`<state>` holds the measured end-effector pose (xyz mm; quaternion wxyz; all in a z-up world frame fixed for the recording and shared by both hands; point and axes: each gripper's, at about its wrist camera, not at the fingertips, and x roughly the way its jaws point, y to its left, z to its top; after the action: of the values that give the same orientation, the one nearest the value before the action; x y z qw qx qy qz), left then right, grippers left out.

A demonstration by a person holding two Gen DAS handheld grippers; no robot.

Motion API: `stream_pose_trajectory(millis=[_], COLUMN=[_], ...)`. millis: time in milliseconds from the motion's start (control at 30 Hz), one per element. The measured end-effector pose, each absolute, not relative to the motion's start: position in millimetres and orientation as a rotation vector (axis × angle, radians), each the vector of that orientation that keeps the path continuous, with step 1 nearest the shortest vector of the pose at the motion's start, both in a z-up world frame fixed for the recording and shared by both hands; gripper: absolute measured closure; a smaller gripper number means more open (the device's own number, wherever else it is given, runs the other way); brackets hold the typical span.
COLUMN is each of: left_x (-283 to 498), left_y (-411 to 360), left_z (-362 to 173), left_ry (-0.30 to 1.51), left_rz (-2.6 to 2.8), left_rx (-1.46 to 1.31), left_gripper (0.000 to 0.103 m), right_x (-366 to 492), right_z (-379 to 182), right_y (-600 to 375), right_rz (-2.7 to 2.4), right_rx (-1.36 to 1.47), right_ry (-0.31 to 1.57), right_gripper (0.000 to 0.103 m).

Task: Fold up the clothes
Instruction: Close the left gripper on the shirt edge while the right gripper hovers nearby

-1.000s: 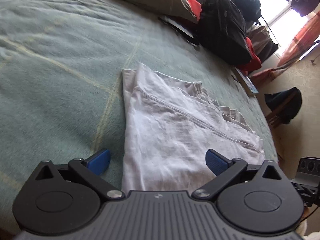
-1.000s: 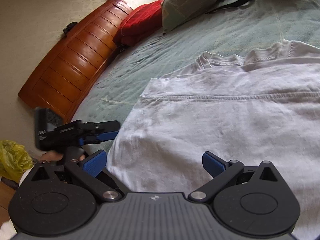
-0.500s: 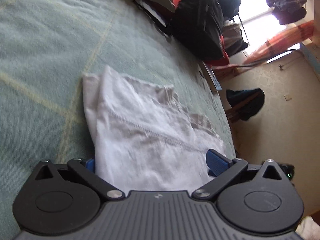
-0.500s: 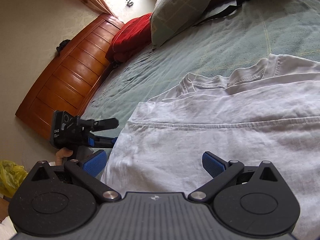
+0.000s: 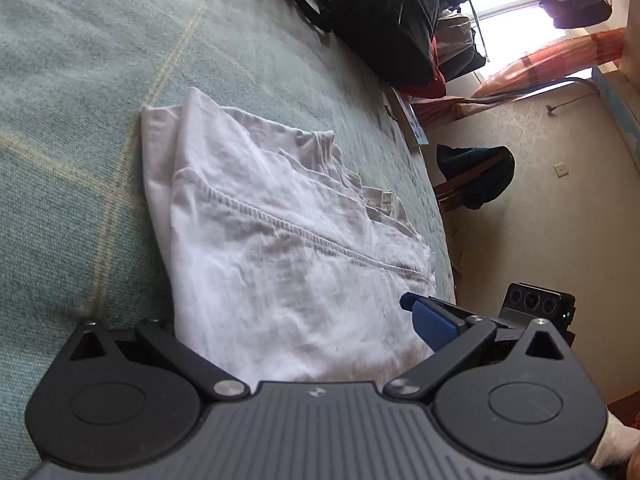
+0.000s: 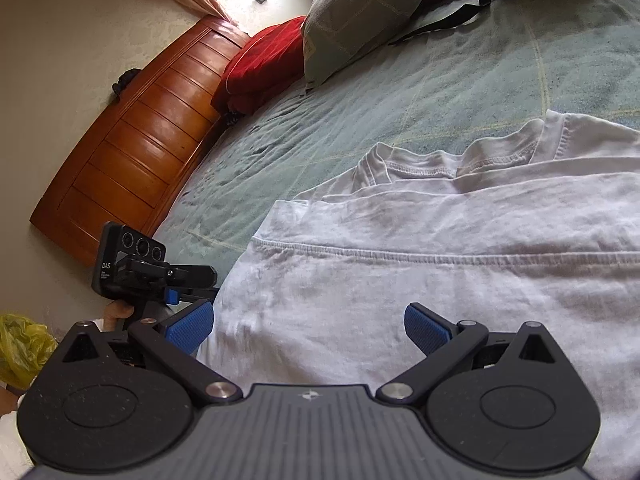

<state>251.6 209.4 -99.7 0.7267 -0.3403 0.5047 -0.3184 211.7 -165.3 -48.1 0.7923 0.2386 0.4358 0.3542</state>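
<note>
Nearest the viewer, the left tongs (image 5: 304, 332) stand wide, the white T-shirt (image 5: 280, 248) lying between their arms; one blue pad (image 5: 432, 326) shows on the outer side, while the other pad is hidden under the shirt's near edge, so whether it touches cloth cannot be told. The right tongs (image 6: 308, 330) are likewise spread wide, both blue pads (image 6: 188, 326) clear of the fabric, one just off the shirt's side edge, the other above its top layer. In the right wrist view the left tongs appear just beyond that side edge, with part of a hand (image 6: 118, 312) on their handle. Ahead of both tools the T-shirt lies on the green blanket (image 5: 80, 120) of the bed, doubled over itself: a stitched hem (image 6: 440, 256) runs across the upper layer, and past it the ribbed collar (image 6: 420, 164) peeks out. The cloth looks thin, soft and light; it should drape and crease readily, slip little on the rough blanket, and lift in several layers if pinched deep. A hold at the near corners or along the near folded edge, one tool to each side, would likely keep the layers together. Farther off lie a grey pillow (image 6: 360, 12), a red cushion (image 6: 264, 64), a wooden headboard (image 6: 136, 148) and a black backpack (image 5: 392, 20).
</note>
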Motion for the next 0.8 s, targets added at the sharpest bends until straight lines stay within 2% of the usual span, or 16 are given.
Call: stream_pose_trajectory(millis=[133, 233, 300, 533, 600, 800], left_x=[256.8, 260.7, 263.3, 272.7, 273.4, 265.5], left_y=[215.5, 220.0, 223.0, 221.2, 218.0, 210.2], left_z=[-106.4, -111.4, -114.7, -122.6, -123.1, -113.7], left_ry=[1.131, 1.144, 1.153, 1.184, 1.190, 1.160], left_rz=[-0.713, -0.721, -0.727, -0.741, -0.718, -0.677], left_rx=[-0.762, -0.771, -0.777, -0.763, -0.733, -0.629], left_gripper=[0.013, 0.038, 0.067, 0.070, 0.086, 0.087], right_x=[221.0, 227.5, 230.2, 238.3, 239.9, 235.8], right_z=[-45.5, -46.1, -46.7, -52.2, -53.4, -54.8], right_y=[-157.7, -150.7, -147.6, -144.2, -142.3, -142.5], right_rz=[0.762, 0.765, 0.762, 0.732, 0.729, 0.704], right_rx=[0.527, 0.527, 0.521, 0.527, 0.526, 0.551], right_ry=[0.940, 0.953, 0.959, 0.971, 0.977, 1.010], right_gripper=[0.000, 0.000, 0.000, 0.000, 0.000, 0.000])
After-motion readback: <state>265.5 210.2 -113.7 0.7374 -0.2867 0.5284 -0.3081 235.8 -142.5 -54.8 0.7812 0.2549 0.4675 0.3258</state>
